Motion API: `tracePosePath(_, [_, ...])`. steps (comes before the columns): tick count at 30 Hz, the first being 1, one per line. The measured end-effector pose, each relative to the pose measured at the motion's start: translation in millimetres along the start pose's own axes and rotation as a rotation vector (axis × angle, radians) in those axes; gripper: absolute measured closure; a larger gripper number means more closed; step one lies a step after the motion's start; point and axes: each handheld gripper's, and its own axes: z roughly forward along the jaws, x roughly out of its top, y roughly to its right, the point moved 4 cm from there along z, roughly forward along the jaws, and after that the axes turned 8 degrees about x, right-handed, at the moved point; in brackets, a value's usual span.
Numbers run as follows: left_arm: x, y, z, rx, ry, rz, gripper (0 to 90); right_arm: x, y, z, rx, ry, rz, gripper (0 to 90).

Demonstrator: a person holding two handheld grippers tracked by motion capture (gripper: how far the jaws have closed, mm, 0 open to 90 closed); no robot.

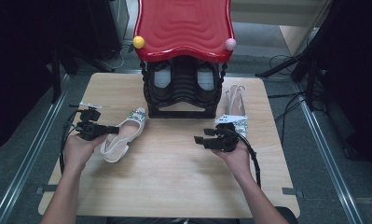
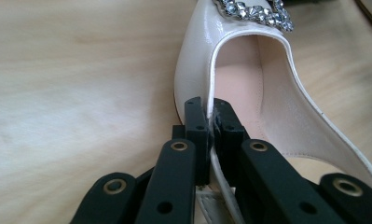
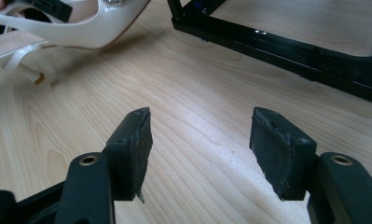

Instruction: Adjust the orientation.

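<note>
A cream slingback shoe (image 1: 126,132) with a rhinestone buckle lies on the wooden table (image 1: 174,186), left of centre. My left gripper (image 1: 113,129) is shut on the shoe's side wall; in the left gripper view the pads pinch the rim (image 2: 213,122) of the shoe (image 2: 249,79). A second matching shoe (image 1: 235,105) lies at the right, beside the rack. My right gripper (image 1: 197,140) hovers open over bare table right of centre, nothing between its pads (image 3: 200,149). The right gripper view shows the held shoe (image 3: 81,28) at the top left.
A black shoe rack (image 1: 183,88) with a red wavy top (image 1: 183,28) stands at the table's back centre; its base bar (image 3: 286,51) crosses the right gripper view. Cables and dark stands lie on the floor around the table.
</note>
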Motion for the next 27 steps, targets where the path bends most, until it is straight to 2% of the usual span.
tracePosePath(1, [-1.0,3.6,-0.5,-0.004,-0.001,0.016,87.5,0.1,-1.3,1.6,0.007,0.000,0.002,39.4])
tracePosePath(4, [-3.3,12.9,0.3,-0.044,0.010,0.011,87.5,0.0,-6.0,6.1,0.013,-0.013,-0.016,39.5])
tracePosePath(7, [-4.3,19.7,1.1,-0.054,0.010,0.024,87.5,0.2,-8.9,7.5,0.017,-0.010,-0.017,39.5])
tracePosePath(11, [-5.7,32.2,6.7,-0.094,-0.007,0.048,87.4,-1.8,-10.8,7.7,0.016,-0.012,-0.022,39.5])
tracePosePath(19, [-1.8,70.7,20.2,-0.144,-0.029,0.131,87.3,-7.8,-12.5,6.8,0.002,-0.018,-0.018,39.7])
tracePosePath(21, [-0.3,78.9,24.3,-0.152,-0.018,0.141,87.3,-9.8,-12.6,5.9,-0.003,-0.023,-0.018,39.7])
tracePosePath(23, [0.2,86.4,30.3,-0.175,-0.029,0.145,87.3,-11.7,-13.3,4.9,-0.010,-0.026,-0.028,40.3])
tracePosePath(27, [0.3,101.1,40.8,-0.184,-0.047,0.170,87.2,-16.3,-14.5,3.0,-0.022,-0.024,-0.030,40.9])
